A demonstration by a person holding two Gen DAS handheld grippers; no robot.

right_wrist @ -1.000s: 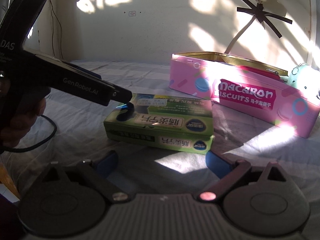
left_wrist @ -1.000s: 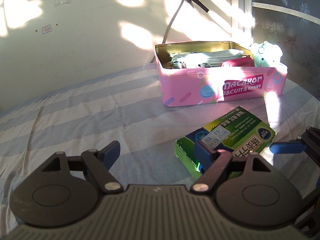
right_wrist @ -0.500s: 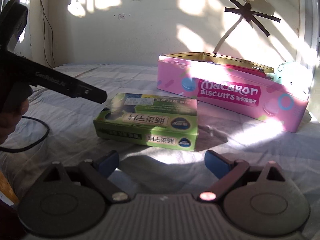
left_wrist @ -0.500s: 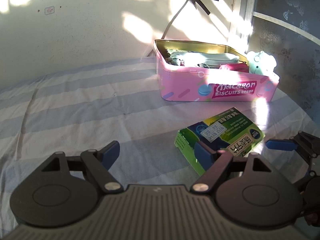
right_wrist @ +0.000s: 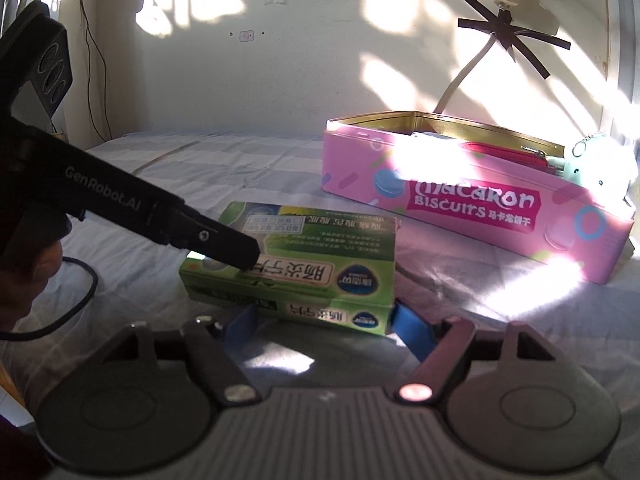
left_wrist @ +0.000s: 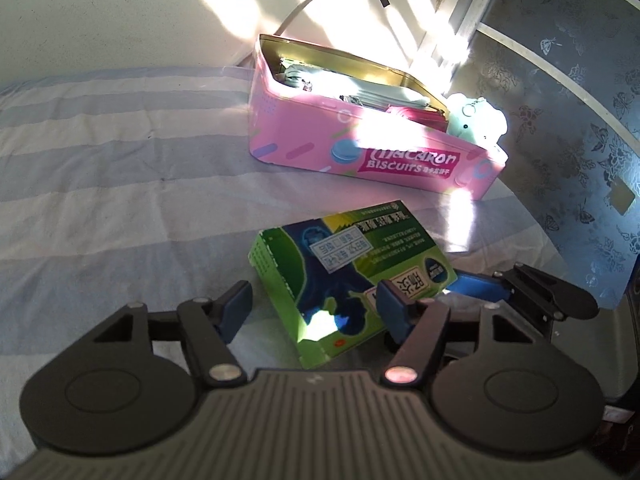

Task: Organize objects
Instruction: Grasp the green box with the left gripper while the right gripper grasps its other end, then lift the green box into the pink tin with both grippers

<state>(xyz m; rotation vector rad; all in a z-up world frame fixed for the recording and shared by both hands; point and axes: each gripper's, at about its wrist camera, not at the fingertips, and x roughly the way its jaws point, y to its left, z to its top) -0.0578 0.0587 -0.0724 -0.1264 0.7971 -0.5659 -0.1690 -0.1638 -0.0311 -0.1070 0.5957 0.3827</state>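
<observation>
A green carton [left_wrist: 352, 276] printed with blue and yellow panels, white label blocks and Chinese lettering lies flat on the striped blue-and-white bedsheet [left_wrist: 100, 184], near the cameras and just in front of the pink tin. Its top face carries a dark blue figure graphic and a round blue logo; one long side repeats the lettering, and sunlight falls across part of it.

The left gripper [left_wrist: 316, 312] has its blue-padded fingers spread wide on either side of the carton's near corner, gripping nothing. The right gripper [right_wrist: 328, 328] is likewise wide open, its fingers straddling the carton's near long side; the right pad lies at the carton's corner, and actual contact cannot be judged. In the right wrist view the left gripper's dark arm reaches in from the left, its tip over the carton's top.

Farther back stands the open pink biscuit tin [left_wrist: 312, 148] marked "Macaron Biscuits", with a gold inner rim, holding folded pale items and a red pouch [right_wrist: 504, 152]. A pale mint plush keychain [left_wrist: 476, 120] sits at its right end
</observation>
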